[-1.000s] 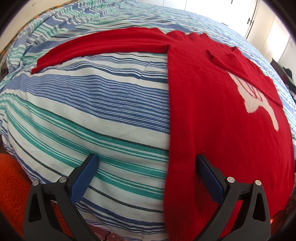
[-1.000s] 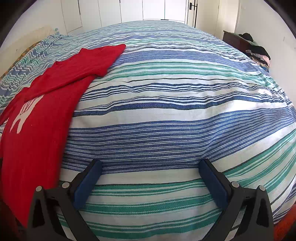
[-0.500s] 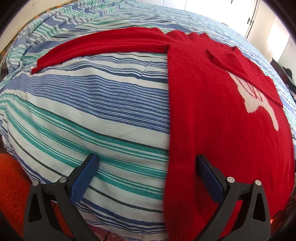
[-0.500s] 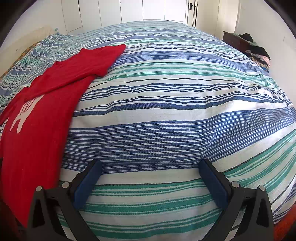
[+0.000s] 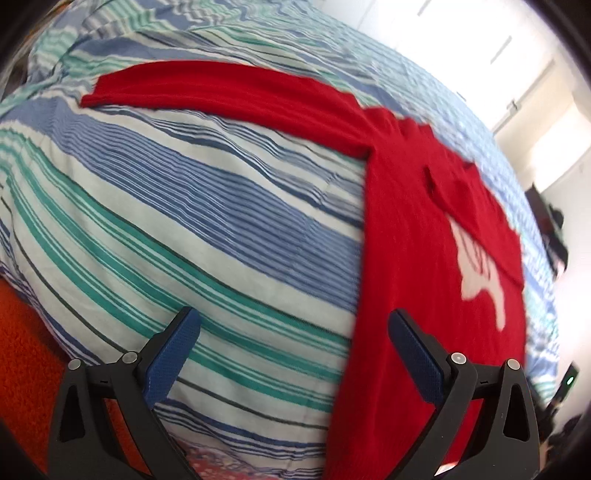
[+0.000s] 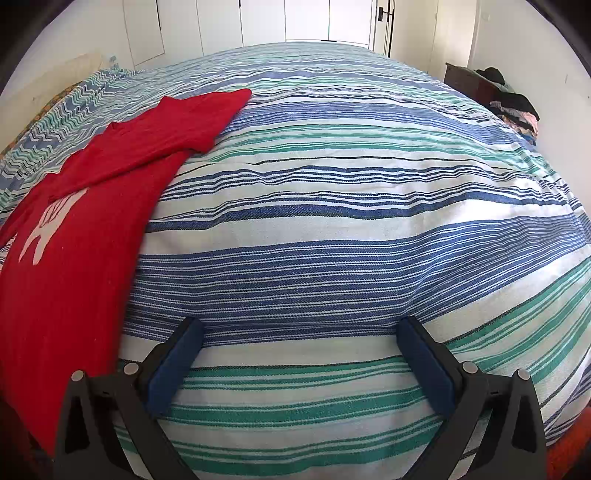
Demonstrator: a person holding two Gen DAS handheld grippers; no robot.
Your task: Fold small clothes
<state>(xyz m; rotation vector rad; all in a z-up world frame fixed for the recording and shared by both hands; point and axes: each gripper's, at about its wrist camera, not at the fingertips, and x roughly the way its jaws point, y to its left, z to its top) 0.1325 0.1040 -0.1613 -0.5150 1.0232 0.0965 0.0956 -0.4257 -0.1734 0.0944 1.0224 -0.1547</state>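
Note:
A red long-sleeved top [image 5: 417, 236] with a white print lies flat on the striped bed cover. In the left wrist view its left sleeve [image 5: 221, 88] stretches out to the left, and its other sleeve is folded over the chest. My left gripper [image 5: 291, 332] is open and empty above the bed's near edge, its right finger over the top's left side. In the right wrist view the top [image 6: 74, 229] lies at the far left. My right gripper [image 6: 299, 343] is open and empty over bare cover, apart from the top.
The bed cover [image 6: 351, 221] with blue, green and white stripes fills both views. An orange rug [image 5: 22, 354] lies on the floor at the left. A dark cabinet with a pile of clothes [image 6: 513, 107] stands at the right wall. White wardrobe doors [image 6: 306, 18] are beyond the bed.
The left gripper has swung and tilted, so the top and its outstretched sleeve have shifted in its view, now blurred. The right gripper has not moved. Both stay open.

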